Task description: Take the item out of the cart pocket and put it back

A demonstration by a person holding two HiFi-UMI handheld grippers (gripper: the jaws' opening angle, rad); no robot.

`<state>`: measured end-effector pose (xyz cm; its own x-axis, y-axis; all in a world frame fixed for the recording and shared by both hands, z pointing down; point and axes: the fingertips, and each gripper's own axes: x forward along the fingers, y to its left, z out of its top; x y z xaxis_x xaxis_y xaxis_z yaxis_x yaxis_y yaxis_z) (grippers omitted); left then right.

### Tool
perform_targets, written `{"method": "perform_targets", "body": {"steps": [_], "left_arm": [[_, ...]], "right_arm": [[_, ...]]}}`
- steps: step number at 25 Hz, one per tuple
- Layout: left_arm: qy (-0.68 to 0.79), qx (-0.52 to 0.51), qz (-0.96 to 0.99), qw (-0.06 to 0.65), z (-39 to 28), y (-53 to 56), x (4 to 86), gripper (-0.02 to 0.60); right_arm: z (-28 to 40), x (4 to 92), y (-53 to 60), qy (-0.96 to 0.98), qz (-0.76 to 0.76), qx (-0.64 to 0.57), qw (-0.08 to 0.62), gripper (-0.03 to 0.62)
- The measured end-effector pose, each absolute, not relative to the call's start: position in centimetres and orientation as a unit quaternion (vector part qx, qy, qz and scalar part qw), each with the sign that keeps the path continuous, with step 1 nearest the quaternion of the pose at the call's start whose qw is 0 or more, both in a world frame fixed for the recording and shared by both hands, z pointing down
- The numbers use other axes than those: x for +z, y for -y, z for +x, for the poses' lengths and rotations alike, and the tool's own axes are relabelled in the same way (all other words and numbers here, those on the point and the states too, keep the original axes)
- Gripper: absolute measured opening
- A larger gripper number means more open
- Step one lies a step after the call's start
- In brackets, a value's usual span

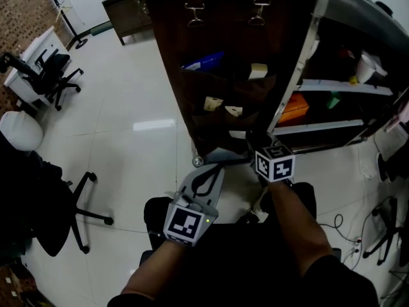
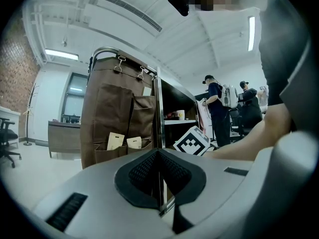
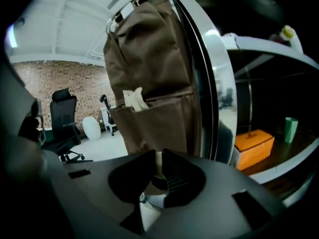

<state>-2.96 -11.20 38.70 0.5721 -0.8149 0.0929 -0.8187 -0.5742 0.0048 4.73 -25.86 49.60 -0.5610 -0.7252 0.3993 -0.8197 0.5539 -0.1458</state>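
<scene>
A brown fabric pocket organiser [image 1: 217,56] hangs on the side of a metal cart [image 1: 307,56]. Its pockets hold a blue item [image 1: 203,61] and several cream cards [image 1: 213,103]. My right gripper [image 1: 250,147] reaches to the organiser's lowest pocket; in the right gripper view [image 3: 158,158] its pads press on a thin cream card [image 3: 157,164]. Another cream card [image 3: 133,98] sticks out of a higher pocket. My left gripper [image 1: 216,167] hangs in front of the cart's bottom corner, shut and empty; the left gripper view [image 2: 159,153] shows its pads meeting, with two cards [image 2: 115,141] in pockets beyond.
The cart's shelves carry an orange box [image 1: 295,107] and small items. Office chairs [image 1: 54,75] stand far left and a black chair [image 1: 51,210] at near left. Cables [image 1: 345,232] lie on the floor at right. Two people [image 2: 219,103] stand beyond the cart.
</scene>
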Motion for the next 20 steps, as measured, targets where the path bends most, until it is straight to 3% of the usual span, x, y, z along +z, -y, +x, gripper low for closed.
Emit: {"method": "perform_targets", "body": {"steps": [12, 20], "left_arm": [[0.469, 0.010, 0.883, 0.019, -3.6, 11.3, 37.7, 0.000], [0.468, 0.004, 0.884, 0.008, -3.5, 10.8, 37.1, 0.000]], "right_arm": [[5.3, 36.7, 18.0, 0.914, 0.391, 0.074, 0.079, 0.058], [6.3, 33.7, 10.6, 0.930, 0.356, 0.063, 0.061, 0.058]]}}
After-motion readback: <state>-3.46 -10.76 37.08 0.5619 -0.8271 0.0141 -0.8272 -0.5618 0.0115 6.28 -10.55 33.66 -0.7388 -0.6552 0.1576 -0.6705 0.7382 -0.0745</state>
